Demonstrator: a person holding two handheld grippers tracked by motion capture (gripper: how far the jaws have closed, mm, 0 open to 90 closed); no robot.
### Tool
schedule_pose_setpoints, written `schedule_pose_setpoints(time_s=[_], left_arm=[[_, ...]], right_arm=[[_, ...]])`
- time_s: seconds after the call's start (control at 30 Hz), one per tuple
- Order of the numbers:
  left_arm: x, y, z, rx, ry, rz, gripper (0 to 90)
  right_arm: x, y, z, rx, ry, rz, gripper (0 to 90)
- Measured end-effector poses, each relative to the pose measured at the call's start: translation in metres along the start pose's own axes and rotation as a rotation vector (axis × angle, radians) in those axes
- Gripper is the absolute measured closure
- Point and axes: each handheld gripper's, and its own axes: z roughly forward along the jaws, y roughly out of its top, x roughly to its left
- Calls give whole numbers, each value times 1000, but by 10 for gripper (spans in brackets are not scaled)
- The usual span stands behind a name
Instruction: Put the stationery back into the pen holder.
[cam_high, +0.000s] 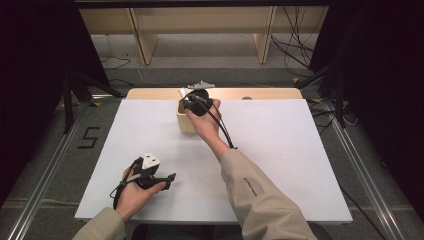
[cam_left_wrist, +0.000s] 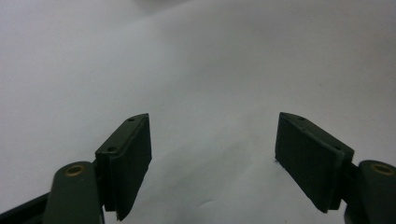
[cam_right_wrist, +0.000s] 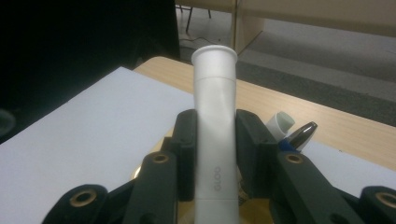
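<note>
Clamping the white glue stick (cam_right_wrist: 215, 135) mid-barrel over the wooden holder (cam_high: 186, 122), the right gripper (cam_right_wrist: 215, 154) is gripping something light, stiff, likely slippery, while the left gripper (cam_left_wrist: 212, 158) is resting agape.

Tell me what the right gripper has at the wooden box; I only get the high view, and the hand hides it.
Observer: The right gripper is shut on a white tube, upright between its fingers.
Operator: Anything beside it?
Observer: A dark-tipped pen and a second white tube stick up close by.
Operator: And the left gripper?
Observer: The left gripper is open over the white sheet, with nothing between its fingers.
</note>
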Motion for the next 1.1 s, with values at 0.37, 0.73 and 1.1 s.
schedule_pose_setpoints(time_s=[0.37, 0.73, 1.1], left_arm=[[0, 0, 0, 4, -4, 8, 268], [0, 0, 0, 6, -4, 9, 268], [-1, 0, 1, 5, -3, 8, 268]], right_arm=[[0, -1, 3, 0, -4, 0, 707], [1, -3, 6, 10, -3, -7, 707], [2, -5, 8, 19, -1, -12, 709]])
